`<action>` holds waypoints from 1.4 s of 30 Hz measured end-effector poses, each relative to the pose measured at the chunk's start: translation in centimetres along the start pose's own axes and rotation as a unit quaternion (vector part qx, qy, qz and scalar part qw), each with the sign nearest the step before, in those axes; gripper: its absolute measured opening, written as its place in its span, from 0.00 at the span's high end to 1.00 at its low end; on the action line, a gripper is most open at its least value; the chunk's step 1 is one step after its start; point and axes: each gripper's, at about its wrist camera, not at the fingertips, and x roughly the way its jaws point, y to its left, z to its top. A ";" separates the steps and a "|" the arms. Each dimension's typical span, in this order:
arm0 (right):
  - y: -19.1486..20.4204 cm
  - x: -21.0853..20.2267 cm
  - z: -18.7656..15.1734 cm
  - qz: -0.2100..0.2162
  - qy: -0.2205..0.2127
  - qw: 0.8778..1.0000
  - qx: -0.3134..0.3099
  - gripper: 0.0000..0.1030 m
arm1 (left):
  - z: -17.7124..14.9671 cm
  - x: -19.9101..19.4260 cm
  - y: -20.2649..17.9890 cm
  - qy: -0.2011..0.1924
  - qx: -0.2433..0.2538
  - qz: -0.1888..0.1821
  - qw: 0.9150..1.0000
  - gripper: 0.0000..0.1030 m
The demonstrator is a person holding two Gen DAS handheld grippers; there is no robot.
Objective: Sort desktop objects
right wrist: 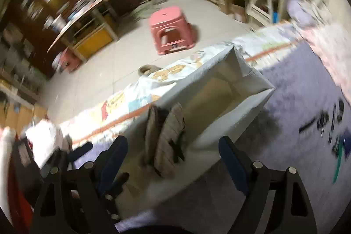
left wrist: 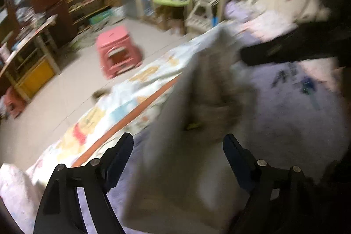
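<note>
Both grippers, left gripper (left wrist: 178, 147) and right gripper (right wrist: 173, 149), hang open and empty over the white box (right wrist: 252, 98), so a blurred, hasty reach risks tipping it.

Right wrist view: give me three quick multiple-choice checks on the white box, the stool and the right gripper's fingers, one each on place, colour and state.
1. Where do the small dark items lie relative to the white box?
A. right of it
B. inside it
C. on the floor

2. What colour is the stool on the floor?
A. green
B. pink
C. black

3. How are the right gripper fingers?
A. shut on the box
C. holding a pen
B. apart, empty

Answers: 1 A, the scattered items sit on the purple cover; 2 B, plainly pink; 3 B, nothing is pinched between them.
</note>
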 end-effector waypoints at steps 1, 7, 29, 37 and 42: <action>0.0 -0.3 -0.3 -0.004 -0.005 1.000 -0.005 0.28 | 0.4 -0.3 -0.5 -0.005 0.009 -0.010 1.000 0.19; -2.5 -1.2 -1.6 -0.060 -0.021 0.998 -0.021 0.37 | 2.2 2.5 -1.5 0.008 0.018 -0.022 1.000 0.43; -9.3 -4.3 -3.9 -0.041 -0.030 0.998 0.035 0.37 | 4.2 9.3 0.3 0.087 -0.049 0.009 0.995 0.76; -9.1 -4.6 -3.9 -0.039 -0.032 0.998 0.030 0.37 | 2.8 8.7 -0.3 0.042 -0.009 0.072 0.997 0.56; -9.3 -5.4 -3.9 -0.035 -0.039 0.998 0.037 0.37 | 4.5 5.6 -4.5 0.016 0.072 0.132 0.989 0.19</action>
